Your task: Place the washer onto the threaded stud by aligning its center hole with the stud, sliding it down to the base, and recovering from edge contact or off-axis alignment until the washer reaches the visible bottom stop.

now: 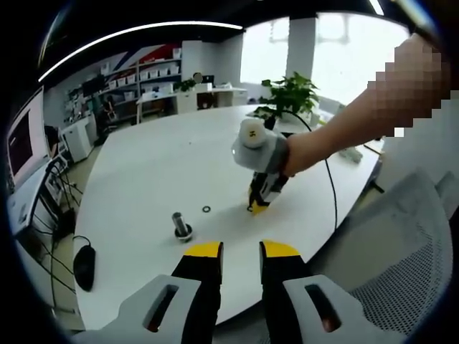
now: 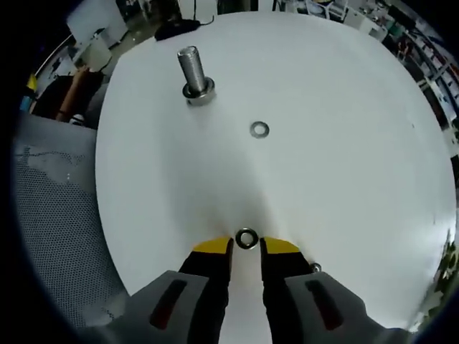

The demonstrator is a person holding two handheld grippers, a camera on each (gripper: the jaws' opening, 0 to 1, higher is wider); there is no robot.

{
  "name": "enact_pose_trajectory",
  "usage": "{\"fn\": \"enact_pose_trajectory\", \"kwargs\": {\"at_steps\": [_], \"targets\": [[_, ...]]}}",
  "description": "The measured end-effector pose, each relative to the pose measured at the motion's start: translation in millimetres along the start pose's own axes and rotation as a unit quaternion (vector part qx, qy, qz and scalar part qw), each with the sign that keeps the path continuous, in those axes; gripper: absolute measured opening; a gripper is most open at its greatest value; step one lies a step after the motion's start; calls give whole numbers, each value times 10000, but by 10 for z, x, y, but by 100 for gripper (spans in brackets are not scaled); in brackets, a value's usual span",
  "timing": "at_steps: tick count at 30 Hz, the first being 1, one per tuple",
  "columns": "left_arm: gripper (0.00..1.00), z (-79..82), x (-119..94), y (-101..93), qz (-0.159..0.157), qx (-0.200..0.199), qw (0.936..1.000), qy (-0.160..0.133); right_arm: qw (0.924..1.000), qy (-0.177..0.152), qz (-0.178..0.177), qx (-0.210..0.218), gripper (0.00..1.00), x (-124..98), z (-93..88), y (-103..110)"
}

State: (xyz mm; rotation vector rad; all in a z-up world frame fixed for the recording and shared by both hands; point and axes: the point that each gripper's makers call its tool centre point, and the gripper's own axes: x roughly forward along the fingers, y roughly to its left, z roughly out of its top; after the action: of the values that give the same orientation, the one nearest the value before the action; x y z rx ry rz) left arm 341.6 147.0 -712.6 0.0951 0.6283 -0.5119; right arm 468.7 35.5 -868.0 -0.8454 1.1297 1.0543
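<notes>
Here the threaded stud [image 2: 193, 72] stands upright on the white table [image 2: 344, 143], a ring already seated at its base, and a loose washer [image 2: 259, 130] lies flat on the tabletop a little way from the stud, on the side toward the right gripper [image 2: 246, 247]. That gripper sits low over the table, farther from the stud than the loose washer, its yellow-tipped jaws slightly apart with a second washer [image 2: 246, 238] lying between the tips; whether they actually pinch it I cannot tell. The left gripper [image 1: 240, 249] hovers near the table edge on the stud's [image 1: 181, 225] near side, jaws parted and holding nothing.
</notes>
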Motion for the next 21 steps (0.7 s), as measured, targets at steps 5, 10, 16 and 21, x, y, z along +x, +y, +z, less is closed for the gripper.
{"fn": "enact_pose_trajectory", "kwargs": {"at_steps": [5,10,16,21], "targets": [[18,-1,1,0,-1,2,10000,2,9995,168,-22,-256,17,24,21,12],[18,-5,9,-2,-4,12,10000,14,9972,487,-53,-573,16,24,37,31],[18,-11,8,-7,-8,22,10000,39,9924,943,-54,-790,15,26,46,36],[18,-15,4,-4,-4,9,10000,41,9873,1194,-98,-1045,15,37,36,40]]}}
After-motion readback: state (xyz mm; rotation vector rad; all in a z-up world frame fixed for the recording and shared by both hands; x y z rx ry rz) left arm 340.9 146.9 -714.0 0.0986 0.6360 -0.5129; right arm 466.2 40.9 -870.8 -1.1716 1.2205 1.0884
